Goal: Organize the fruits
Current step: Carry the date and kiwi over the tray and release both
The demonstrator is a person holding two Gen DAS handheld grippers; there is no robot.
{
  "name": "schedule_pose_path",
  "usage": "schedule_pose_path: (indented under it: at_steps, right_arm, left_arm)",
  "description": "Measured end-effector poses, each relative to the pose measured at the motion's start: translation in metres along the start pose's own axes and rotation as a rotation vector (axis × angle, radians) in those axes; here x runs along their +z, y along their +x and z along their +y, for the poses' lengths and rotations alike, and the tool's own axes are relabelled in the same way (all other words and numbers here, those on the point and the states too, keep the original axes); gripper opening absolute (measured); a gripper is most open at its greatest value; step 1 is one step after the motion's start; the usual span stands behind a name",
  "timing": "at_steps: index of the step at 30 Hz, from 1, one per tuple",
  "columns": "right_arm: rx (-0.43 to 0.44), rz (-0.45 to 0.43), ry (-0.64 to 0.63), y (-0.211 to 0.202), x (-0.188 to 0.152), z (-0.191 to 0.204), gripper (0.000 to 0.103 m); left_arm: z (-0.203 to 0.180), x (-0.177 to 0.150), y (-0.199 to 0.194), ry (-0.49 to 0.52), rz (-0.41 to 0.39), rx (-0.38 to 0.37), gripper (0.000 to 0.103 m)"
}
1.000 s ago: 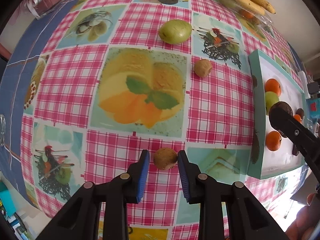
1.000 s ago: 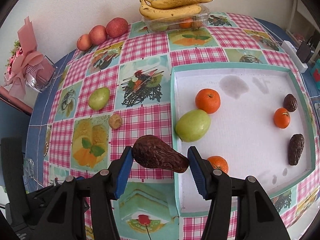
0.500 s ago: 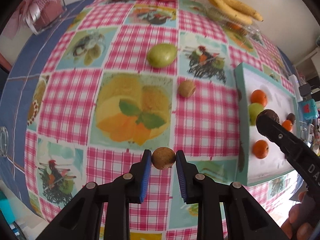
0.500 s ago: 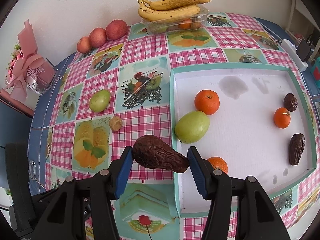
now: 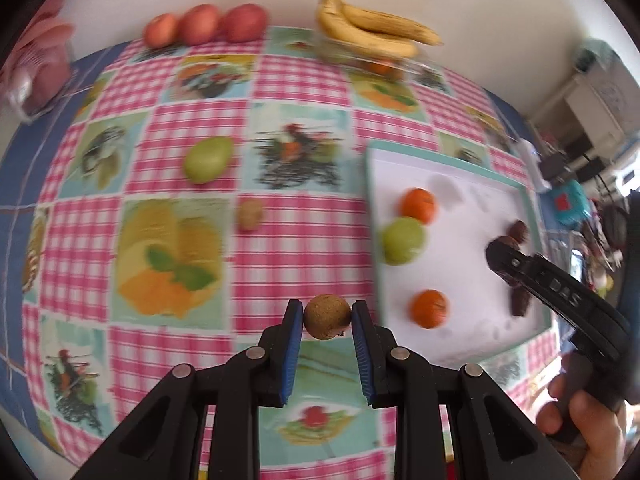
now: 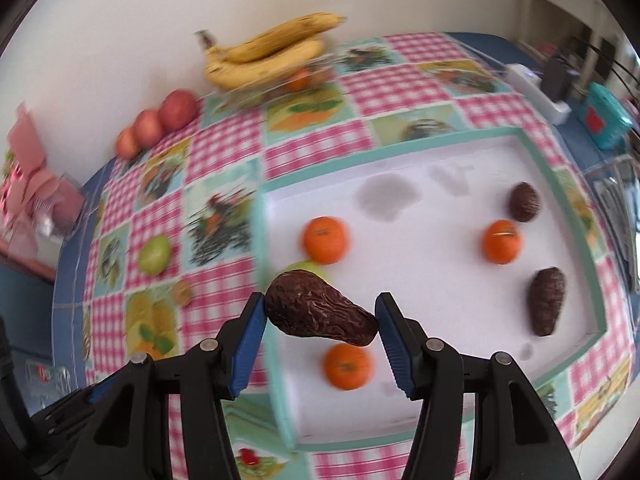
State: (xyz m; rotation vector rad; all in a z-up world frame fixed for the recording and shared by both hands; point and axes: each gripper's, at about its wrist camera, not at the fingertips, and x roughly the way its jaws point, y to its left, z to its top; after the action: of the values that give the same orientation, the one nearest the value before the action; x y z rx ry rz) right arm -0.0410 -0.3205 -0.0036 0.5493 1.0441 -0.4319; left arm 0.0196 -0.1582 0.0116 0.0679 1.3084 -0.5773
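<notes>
My left gripper [image 5: 327, 317] is shut on a small round brown fruit [image 5: 326, 322], held above the checked tablecloth just left of the white tray [image 5: 452, 159]. My right gripper [image 6: 320, 309] is shut on a dark wrinkled pear-shaped fruit [image 6: 316, 314], held over the tray's [image 6: 265, 232] left side. Its finger [image 5: 505, 254] also shows above the tray in the left wrist view. On the tray lie three oranges [image 6: 325, 239], two dark fruits [image 6: 547, 306] and a partly hidden green fruit [image 6: 306, 267]. On the cloth lie a green fruit [image 5: 208, 159] and another small brown fruit [image 5: 250, 215].
Bananas [image 5: 376, 32] rest on a clear box at the back by the wall, with three red apples [image 5: 204, 24] to their left. A pink wrapped bundle [image 5: 36, 68] stands at the far left. A teal box [image 5: 570, 202] and cables crowd the right edge.
The left gripper closed on the small brown fruit, lifted it off the cloth and moved toward the tray. The right gripper carried its dark fruit rightward over the tray's left edge.
</notes>
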Motion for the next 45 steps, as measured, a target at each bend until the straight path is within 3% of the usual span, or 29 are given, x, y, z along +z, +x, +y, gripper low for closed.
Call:
schedule_pose_path:
  at_steps: [10,17,24,32,45]
  right_arm:
    - [-0.08,-0.007,0.116,-0.005,0.005,-0.074,0.058]
    - [-0.09,0.008,0.145,-0.003,0.006,-0.098,0.058]
    - [-0.095,0.033,0.151,0.004,0.005,-0.104,0.058]
    - [-0.146,0.12,0.13,0.033,-0.004,-0.108,0.058]
    - [-0.16,0.122,0.116,0.034,-0.004,-0.106,0.058]
  left_arm:
    - [-0.065,-0.02,0.027,0.145,0.086,-0.043,0.027]
    - [-0.074,-0.028,0.043,0.165,0.132,-0.015,0.027]
    - [-0.078,-0.032,0.061,0.177,0.169,0.018,0.027]
    - [-0.087,-0.038,0.076,0.204,0.194,0.039,0.027]
    - [-0.083,-0.033,0.073,0.206,0.191,0.05,0.027]
